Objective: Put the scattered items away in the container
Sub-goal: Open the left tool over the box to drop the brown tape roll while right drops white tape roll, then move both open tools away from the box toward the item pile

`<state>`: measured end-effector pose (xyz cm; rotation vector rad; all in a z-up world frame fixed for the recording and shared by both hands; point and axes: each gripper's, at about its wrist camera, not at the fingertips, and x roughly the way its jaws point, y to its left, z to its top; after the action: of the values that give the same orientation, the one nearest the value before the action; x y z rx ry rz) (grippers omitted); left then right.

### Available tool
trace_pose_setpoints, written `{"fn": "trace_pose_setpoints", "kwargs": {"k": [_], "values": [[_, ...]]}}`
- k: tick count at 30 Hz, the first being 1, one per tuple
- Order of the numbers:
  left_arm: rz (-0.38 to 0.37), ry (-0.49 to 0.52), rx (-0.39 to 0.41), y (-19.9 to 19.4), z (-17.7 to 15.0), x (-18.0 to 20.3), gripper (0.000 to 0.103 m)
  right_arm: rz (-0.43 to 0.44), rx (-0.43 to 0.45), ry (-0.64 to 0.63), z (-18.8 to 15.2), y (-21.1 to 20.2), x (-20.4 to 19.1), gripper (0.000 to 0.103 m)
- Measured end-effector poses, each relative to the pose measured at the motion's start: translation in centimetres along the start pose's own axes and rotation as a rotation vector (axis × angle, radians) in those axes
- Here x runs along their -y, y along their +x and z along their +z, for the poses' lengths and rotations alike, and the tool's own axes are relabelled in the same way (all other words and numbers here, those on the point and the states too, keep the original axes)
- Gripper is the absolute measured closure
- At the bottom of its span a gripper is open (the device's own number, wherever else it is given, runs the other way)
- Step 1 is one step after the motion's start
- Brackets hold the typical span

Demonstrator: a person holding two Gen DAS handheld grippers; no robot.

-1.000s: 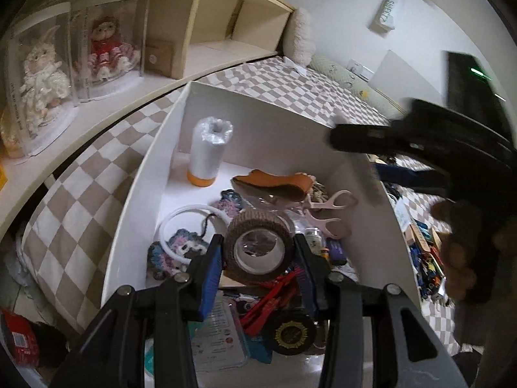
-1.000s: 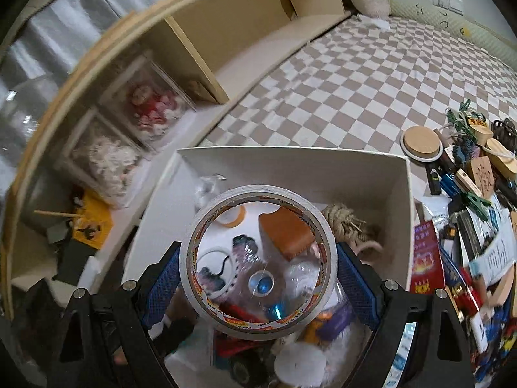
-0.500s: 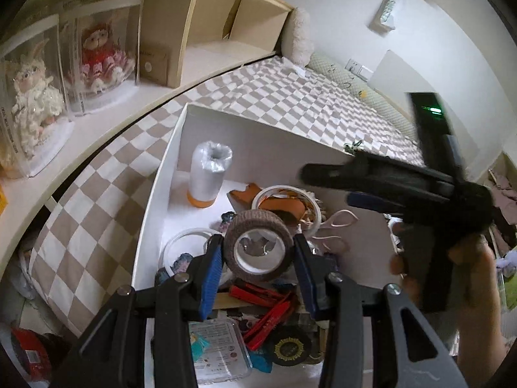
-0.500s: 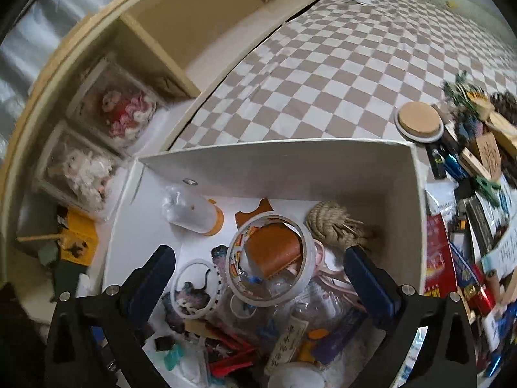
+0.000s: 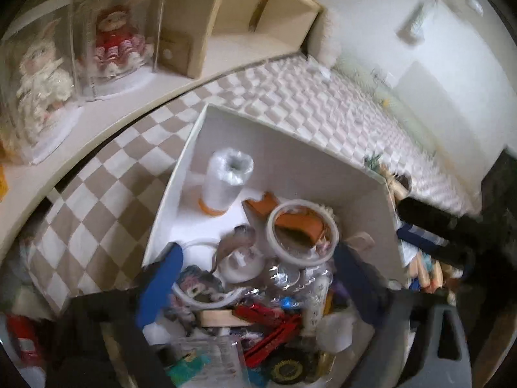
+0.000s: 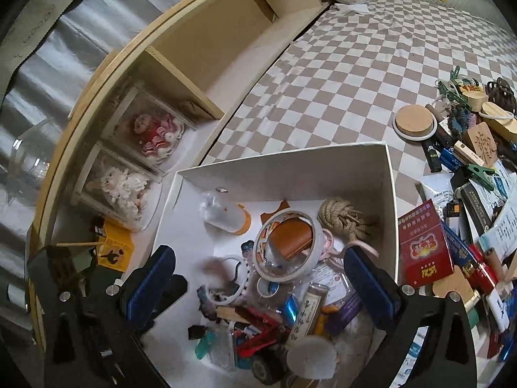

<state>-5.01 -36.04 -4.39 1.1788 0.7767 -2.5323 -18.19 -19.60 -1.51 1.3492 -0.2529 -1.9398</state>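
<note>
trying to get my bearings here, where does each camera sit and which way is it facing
Left wrist: rides the left tool, tilted down into the white box; its blue fingers are opening, nothing between them; the right tool shows at right.
Right wrist: rides the right tool, tilted down at the same box; its wide-open blue fingers show.
Shared: box, clear tape ring, checkered cover, shelf dolls.

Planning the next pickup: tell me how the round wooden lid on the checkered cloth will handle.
The wooden lid looks stiff and probably light, a flat cork-coloured disc with a white rim. Lying flat on the checkered cloth, it should not roll, though set on edge it likely would. Its low profile may make gripping awkward.
</note>
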Motion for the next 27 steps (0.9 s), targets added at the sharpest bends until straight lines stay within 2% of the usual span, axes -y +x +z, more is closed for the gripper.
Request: {"fn": "trace_pose_setpoints", "kwargs": {"k": [4, 12, 23, 27], "values": [[0.039, 0.041, 0.014, -0.5, -0.9, 0.6, 0.007, 0.020, -0.001, -0.008, -0.8, -0.8, 0.1, 0.000], [0.019, 0.034, 0.030, -2.2, -1.7, 1.4, 0.007, 0.023, 0.018, -0.005, -1.9, -3.1, 0.1, 0.000], [0.039, 0.086, 0.067, -4.5, -3.2, 3.5, 0.007, 0.030, 0.033, -0.030, -3.2, -5.8, 0.1, 0.000], [0.036, 0.110, 0.083, -5.3, -3.7, 4.4, 0.007, 0.004, 0.057, -0.054, -3.6, -7.1, 0.2, 0.000]]}}
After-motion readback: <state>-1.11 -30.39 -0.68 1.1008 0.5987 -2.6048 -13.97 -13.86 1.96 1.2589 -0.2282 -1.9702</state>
